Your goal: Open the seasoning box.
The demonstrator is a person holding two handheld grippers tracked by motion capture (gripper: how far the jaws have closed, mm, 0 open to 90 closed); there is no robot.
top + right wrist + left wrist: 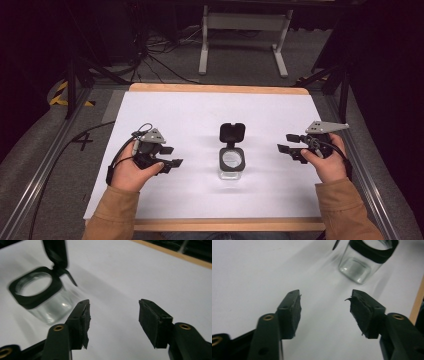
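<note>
Fingers (292, 312) parted, empty; high view alone shows jar (231, 164) between both grippers.

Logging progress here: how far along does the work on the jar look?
Done: the square clear glass jar stands upright, its black hinged lid flipped open. In hand: nothing; the left claw and the right claw are both open beside it, touching nothing. Left: unclear, as the jar looks empty.
</note>
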